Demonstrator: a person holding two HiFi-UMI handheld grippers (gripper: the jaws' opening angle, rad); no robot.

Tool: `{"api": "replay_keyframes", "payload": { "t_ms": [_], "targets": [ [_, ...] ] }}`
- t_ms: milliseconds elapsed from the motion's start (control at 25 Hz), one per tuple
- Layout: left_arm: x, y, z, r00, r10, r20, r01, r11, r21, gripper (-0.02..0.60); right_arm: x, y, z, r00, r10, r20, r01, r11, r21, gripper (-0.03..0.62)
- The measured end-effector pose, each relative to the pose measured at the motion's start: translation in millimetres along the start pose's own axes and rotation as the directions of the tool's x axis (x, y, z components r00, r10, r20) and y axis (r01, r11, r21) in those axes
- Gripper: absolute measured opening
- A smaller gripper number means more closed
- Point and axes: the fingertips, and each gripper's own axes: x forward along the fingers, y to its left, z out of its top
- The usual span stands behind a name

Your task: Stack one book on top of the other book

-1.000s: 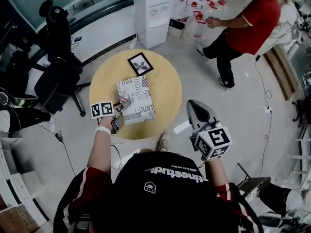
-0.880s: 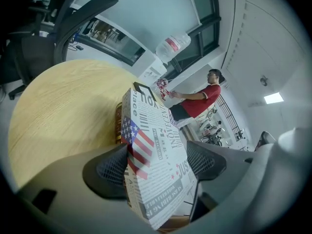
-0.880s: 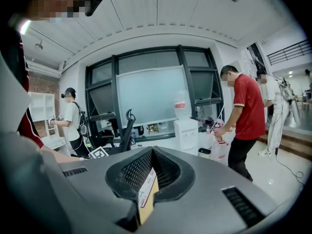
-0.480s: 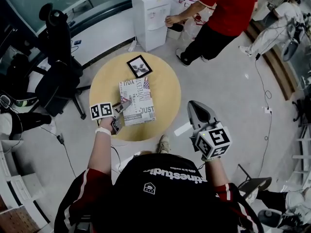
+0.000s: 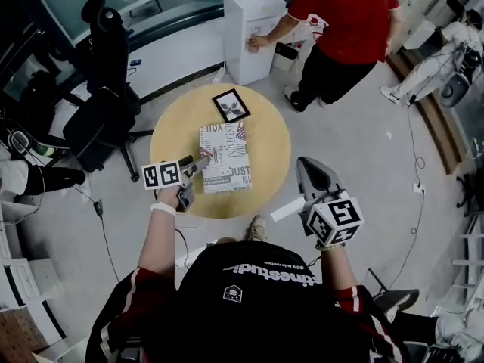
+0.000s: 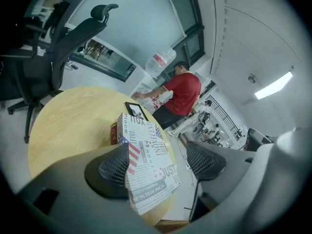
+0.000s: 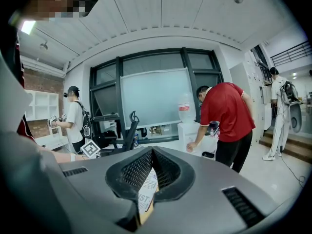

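Observation:
A large book with newspaper-style print (image 5: 224,157) lies in the middle of the round yellow table (image 5: 178,138). Behind it lies a small black-framed book (image 5: 231,105), apart from the large one. My left gripper (image 5: 200,162) hangs at the printed book's near left corner. In the left gripper view the printed book (image 6: 148,160) has that corner between the open jaws of my left gripper (image 6: 158,165), close to the left pad, and the small book (image 6: 135,110) shows beyond. My right gripper (image 5: 308,165) is off the table to the right; the right gripper (image 7: 152,152) is shut and holds nothing.
A black office chair (image 5: 102,89) stands left of the table. A person in a red shirt (image 5: 340,21) bends at a white water dispenser (image 5: 253,29) behind it. Cables run over the floor, and a white strip (image 5: 286,208) lies near the table's right front.
The person in red has walked from the far right to the water dispenser. My left gripper has edged slightly toward the printed book. The right gripper has hardly moved.

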Motion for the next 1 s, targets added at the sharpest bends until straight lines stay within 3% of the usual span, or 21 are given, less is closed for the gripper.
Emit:
{"api": "replay_keyframes", "payload": {
  "t_ms": [240,520,720,1000],
  "targets": [
    [-36.1,-39.4,23.2,0.997,-0.048,0.066,0.038,0.989,0.142,0.374,6.4,19.4,8.1,1.0,0.018,0.011,-0.018,1.0,-0.024,0.029],
    [-84.1,-78.6,41.6,0.979,-0.124,0.164,0.08,0.964,0.252,0.305,-2.3,24.3,22.0,0.999,-0.025,0.038,0.026,0.999,-0.02,0.029],
    [-109.8,-84.5,40.3,0.984,-0.099,0.146,0.034,0.918,0.396,0.259,-12.5,37.3,26.1,0.998,-0.051,0.045,0.053,0.998,-0.025,0.029],
    [-149.3,-109.1,49.7,0.968,-0.127,0.217,-0.002,0.858,0.514,0.161,-30.9,60.0,28.4,0.995,-0.074,0.068,0.076,0.997,-0.027,0.029]
  ]
}}
